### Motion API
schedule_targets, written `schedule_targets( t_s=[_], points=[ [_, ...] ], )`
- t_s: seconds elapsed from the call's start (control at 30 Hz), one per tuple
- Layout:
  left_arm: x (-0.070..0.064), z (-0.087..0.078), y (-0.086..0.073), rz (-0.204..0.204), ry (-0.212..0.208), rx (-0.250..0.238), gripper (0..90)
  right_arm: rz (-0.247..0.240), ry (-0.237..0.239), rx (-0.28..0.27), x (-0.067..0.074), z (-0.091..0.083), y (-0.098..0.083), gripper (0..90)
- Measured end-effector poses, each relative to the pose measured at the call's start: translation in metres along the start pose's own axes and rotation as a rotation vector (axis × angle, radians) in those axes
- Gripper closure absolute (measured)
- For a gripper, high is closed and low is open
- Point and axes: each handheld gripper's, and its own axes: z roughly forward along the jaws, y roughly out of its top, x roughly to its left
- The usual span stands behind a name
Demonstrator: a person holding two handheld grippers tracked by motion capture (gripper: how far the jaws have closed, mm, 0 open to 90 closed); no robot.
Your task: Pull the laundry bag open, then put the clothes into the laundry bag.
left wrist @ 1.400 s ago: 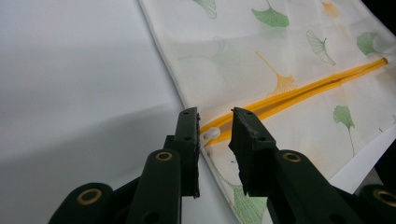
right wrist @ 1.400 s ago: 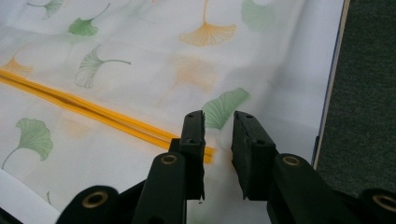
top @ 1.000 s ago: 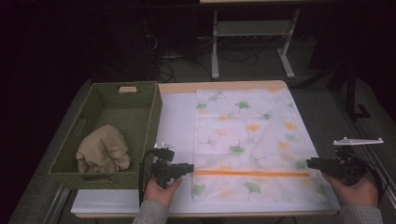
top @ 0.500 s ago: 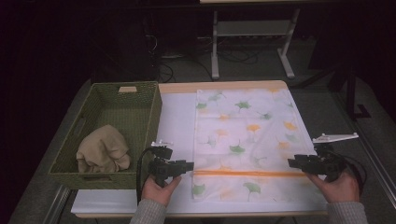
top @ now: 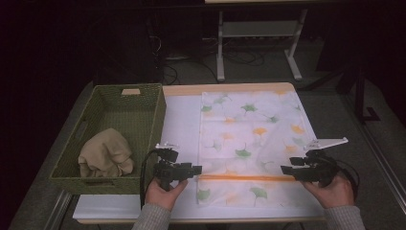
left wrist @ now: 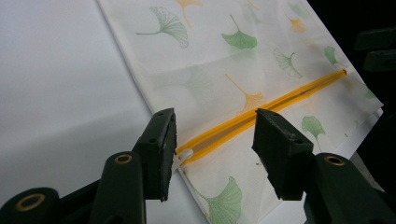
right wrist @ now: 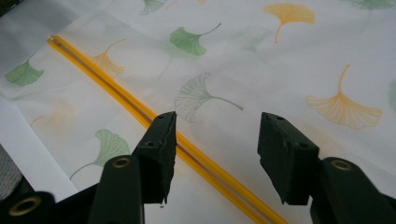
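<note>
We see a white bag [top: 253,143] printed with green and orange ginkgo leaves, lying flat on the white table [top: 179,115], right of centre. An orange zipper [top: 239,178] runs left to right across the bag's near part; in the left gripper view its white pull [left wrist: 183,156] sits at the near end of the zipper, just beside the left jaw.

The left gripper [top: 196,170] is held at the bag's left edge, level with the zipper. Its jaws have just been opening and now stand spread, with the pull end of the zipper between them; the pads do not press on it.

The right gripper [top: 286,169] is over the bag's right part, above the zipper line. Its jaws have likewise just been opening and stand spread over the zipper, gripping nothing.

Left of the bag stands a green woven basket [top: 148,91] with a crumpled beige cloth [top: 105,153] in its near part. A pale tag [top: 130,91] sits on the basket's far rim; any writing on it is too small to read. We find no brand or legible text on the bag.
</note>
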Motion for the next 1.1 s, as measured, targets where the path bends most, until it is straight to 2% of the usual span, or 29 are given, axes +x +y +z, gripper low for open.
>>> schedule_targets(
  t_s=[0.1,0.37,0.63,0.83,1.03,1.1],
  points=[
    [-0.001,-0.001,0.002,0.001,-0.007,-0.001,46.7,-0.014,0.016,0.005,0.003,0.004,0.002,46.2],
    [-0.002,-0.002,0.012,0.024,-0.032,0.006,44.5,-0.09,0.044,0.003,0.008,0.017,0.011,43.5],
    [-0.006,-0.007,0.02,0.041,-0.063,0.017,37.8,-0.231,0.037,-0.032,0.017,0.025,0.016,40.3],
    [-0.008,-0.015,0.03,0.057,-0.08,0.041,34.0,-0.27,0.069,-0.007,0.019,0.033,0.019,39.4],
    [-0.005,-0.028,0.043,0.055,-0.094,0.054,31.7,-0.27,0.082,0.002,0.017,0.038,0.022,38.9],
    [-0.001,-0.032,0.047,0.039,-0.13,0.07,26.6,-0.265,0.087,0.006,0.016,0.039,0.023,38.8]
  ],
)
